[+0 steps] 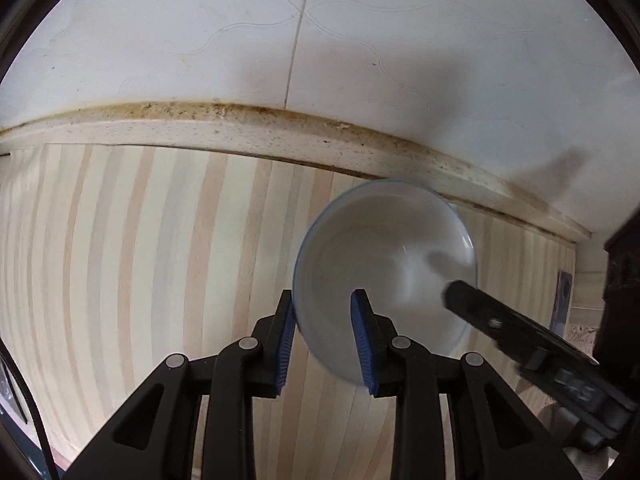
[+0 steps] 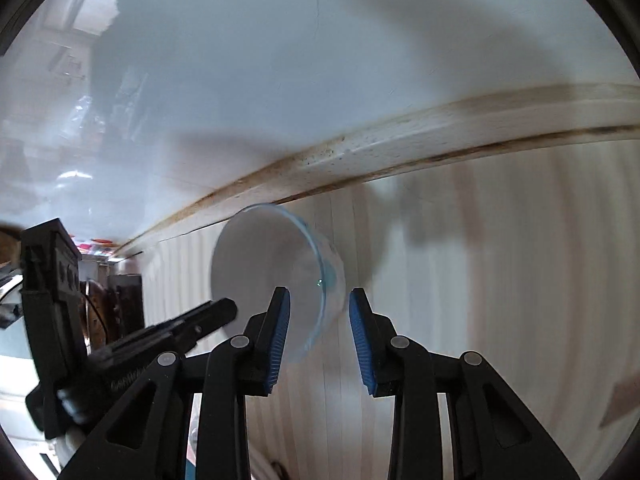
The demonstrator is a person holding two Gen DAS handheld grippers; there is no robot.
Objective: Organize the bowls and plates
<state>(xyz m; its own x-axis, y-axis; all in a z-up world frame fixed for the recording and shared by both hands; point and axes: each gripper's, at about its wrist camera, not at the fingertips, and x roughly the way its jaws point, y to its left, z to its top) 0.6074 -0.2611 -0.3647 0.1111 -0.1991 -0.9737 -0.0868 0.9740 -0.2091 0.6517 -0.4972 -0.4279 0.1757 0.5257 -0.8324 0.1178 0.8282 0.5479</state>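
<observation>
A white bowl with a blue rim (image 1: 384,264) is held tilted above the striped wooden counter (image 1: 140,260). My left gripper (image 1: 326,340) straddles its near rim, one blue pad outside and one inside, with a gap between the pads. In the right wrist view the same bowl (image 2: 276,272) shows on its side. My right gripper (image 2: 320,336) straddles its rim too, pads apart. A finger of the right gripper (image 1: 520,332) reaches into the bowl in the left wrist view. The left gripper's finger (image 2: 176,332) shows at the left in the right wrist view.
A stained backsplash ledge (image 1: 280,132) runs along the back of the counter below white wall tiles (image 1: 200,32). Dark clutter (image 2: 120,300) stands at the counter's far left end in the right wrist view.
</observation>
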